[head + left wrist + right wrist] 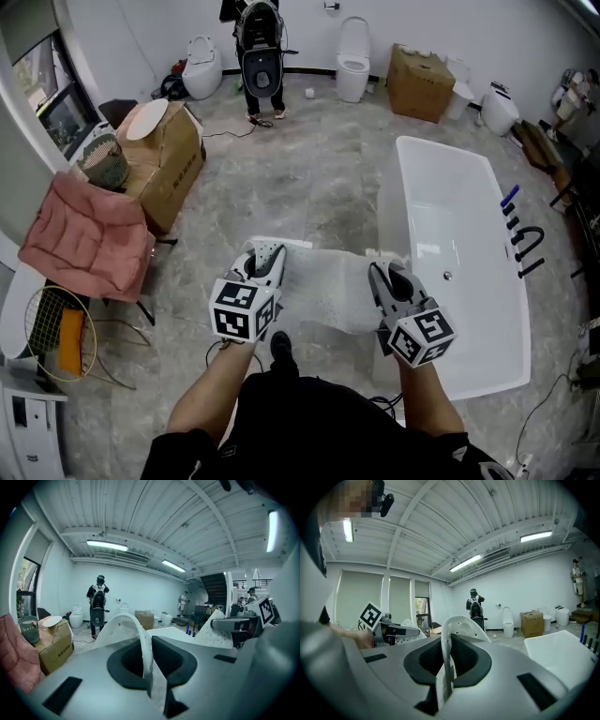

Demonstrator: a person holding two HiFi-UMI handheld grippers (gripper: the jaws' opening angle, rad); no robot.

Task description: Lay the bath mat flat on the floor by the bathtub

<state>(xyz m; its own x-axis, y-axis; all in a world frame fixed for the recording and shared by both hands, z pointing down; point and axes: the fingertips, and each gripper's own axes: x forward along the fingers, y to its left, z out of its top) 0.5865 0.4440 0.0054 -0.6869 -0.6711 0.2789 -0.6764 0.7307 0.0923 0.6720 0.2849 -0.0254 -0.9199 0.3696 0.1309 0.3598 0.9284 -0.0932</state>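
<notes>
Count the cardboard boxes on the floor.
2: left cardboard box at the room's left; far cardboard box by the back wall, beyond the bathtub. Others may be hidden.

Floor (309,178) lies open between bathtub (459,216) and cardboard box (173,155).

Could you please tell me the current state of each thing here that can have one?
bath mat: held up, slung between both grippers, not yet flat
left gripper: shut on bath mat
right gripper: shut on bath mat
bathtub: empty
</notes>
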